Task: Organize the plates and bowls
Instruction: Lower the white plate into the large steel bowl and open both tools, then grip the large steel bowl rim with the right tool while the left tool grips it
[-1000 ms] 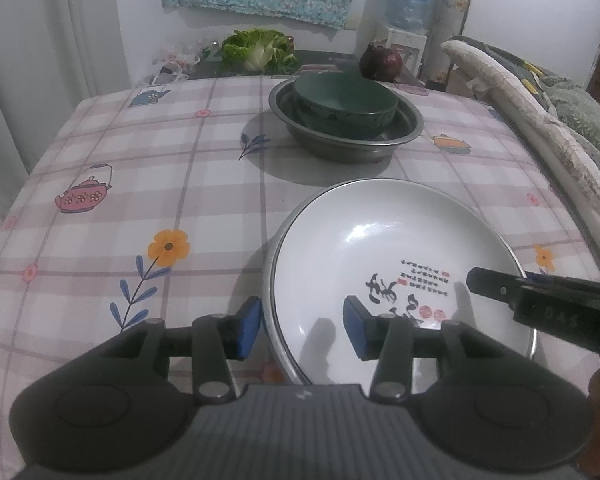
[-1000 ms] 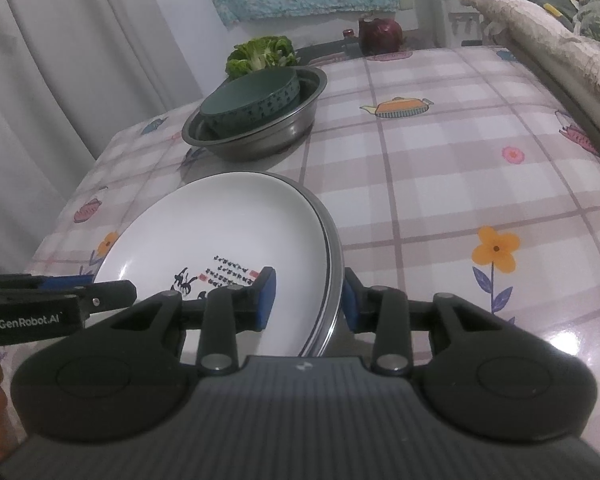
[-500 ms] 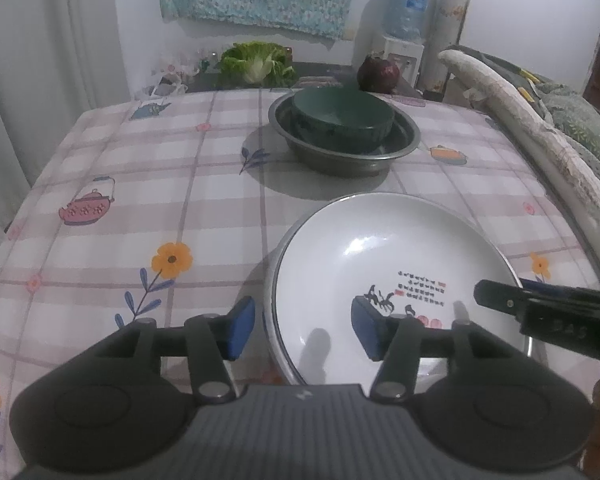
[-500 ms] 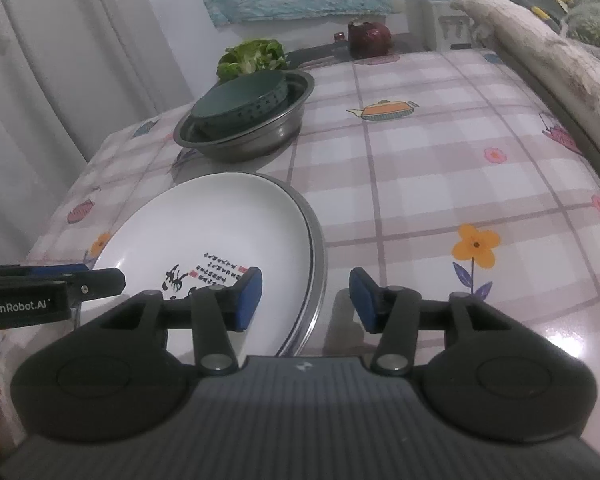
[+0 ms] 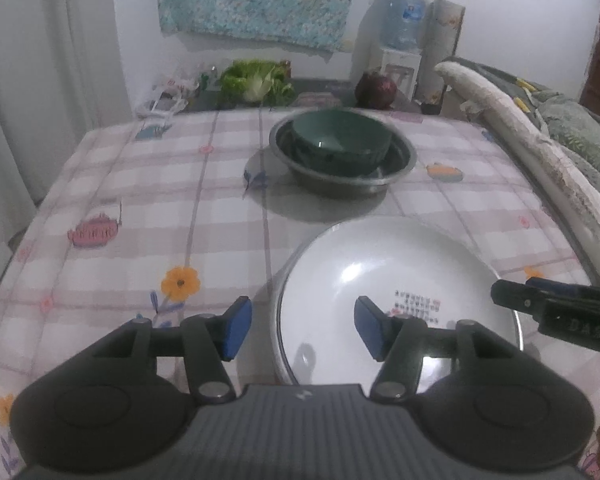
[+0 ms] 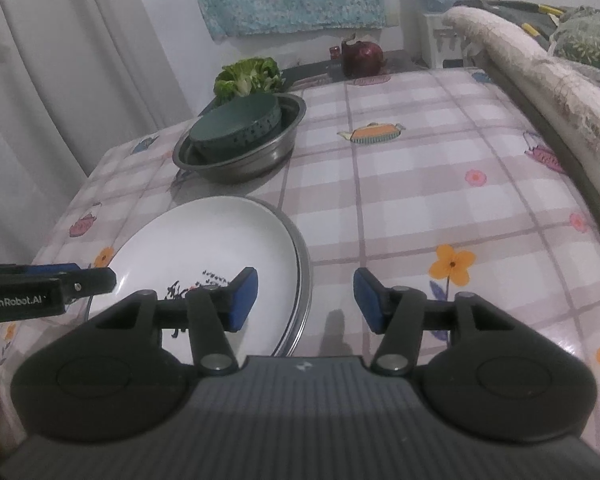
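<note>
A white plate [image 5: 384, 280] with black and red print lies on a metal plate on the checked tablecloth; it also shows in the right wrist view [image 6: 216, 252]. Behind it a dark green bowl [image 5: 340, 142] sits in a steel basin [image 5: 404, 160], also seen in the right wrist view as bowl [image 6: 236, 128] and basin [image 6: 268, 156]. My left gripper [image 5: 300, 328] is open and empty above the plate's left rim. My right gripper [image 6: 304, 300] is open and empty above the plate's right rim.
Leafy greens [image 5: 256, 80] and a dark red round object [image 5: 376, 90] sit beyond the table's far edge. A padded sofa edge [image 6: 540, 92] runs along the right side. A curtain [image 6: 60, 80] hangs at the left. A water dispenser [image 5: 400, 40] stands at the back.
Both grippers have opened wide and pulled back and up from the plate's rims. The white plate now lies released on the metal plate.
</note>
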Motion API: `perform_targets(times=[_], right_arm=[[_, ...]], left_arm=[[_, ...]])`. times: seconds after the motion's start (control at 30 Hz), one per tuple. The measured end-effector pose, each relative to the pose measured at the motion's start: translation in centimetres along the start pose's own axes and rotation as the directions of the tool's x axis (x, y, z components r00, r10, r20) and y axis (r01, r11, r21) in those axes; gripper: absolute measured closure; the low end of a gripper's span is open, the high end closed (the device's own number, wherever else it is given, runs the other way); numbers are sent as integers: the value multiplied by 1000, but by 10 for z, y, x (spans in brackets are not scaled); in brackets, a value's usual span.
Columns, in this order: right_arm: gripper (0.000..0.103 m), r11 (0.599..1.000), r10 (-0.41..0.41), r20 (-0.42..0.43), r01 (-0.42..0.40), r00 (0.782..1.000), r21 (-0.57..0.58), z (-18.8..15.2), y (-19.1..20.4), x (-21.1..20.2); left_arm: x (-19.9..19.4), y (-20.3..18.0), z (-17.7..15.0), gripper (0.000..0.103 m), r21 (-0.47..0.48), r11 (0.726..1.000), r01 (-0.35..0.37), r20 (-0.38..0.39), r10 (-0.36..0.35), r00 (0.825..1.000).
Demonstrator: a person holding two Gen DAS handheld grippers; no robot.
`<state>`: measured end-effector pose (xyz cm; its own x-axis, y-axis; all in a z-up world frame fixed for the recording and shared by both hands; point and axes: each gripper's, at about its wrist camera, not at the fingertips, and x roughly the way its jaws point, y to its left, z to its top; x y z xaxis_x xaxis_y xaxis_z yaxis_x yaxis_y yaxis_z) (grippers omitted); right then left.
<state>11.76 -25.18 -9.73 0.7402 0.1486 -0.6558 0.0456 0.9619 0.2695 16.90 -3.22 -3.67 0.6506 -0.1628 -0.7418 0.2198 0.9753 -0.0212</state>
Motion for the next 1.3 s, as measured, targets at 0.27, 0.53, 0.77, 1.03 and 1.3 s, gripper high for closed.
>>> perform_targets(times=[0.27, 0.53, 0.77, 1.03, 1.3], right_arm=[[49, 1000, -12, 48, 13, 999, -8, 42, -2, -6], [49, 1000, 20, 39, -19, 999, -18, 107, -9, 25], [49, 998, 64, -30, -64, 998, 17, 149, -19, 83], [62, 996, 91, -116, -88, 989, 31, 160, -24, 144], [77, 993, 118, -135, -115, 984, 25, 161, -21, 169]], left_arm=[[1, 16, 37, 32, -20, 999, 42, 67, -41, 997], [41, 33, 80, 31, -63, 992, 108, 101, -101, 990], [93, 36, 100, 36, -60, 995, 84, 47, -81, 996], [126, 39, 106, 52, -60, 995, 77, 6, -77, 997], [144, 38, 111, 66, -62, 993, 96, -13, -97, 995]])
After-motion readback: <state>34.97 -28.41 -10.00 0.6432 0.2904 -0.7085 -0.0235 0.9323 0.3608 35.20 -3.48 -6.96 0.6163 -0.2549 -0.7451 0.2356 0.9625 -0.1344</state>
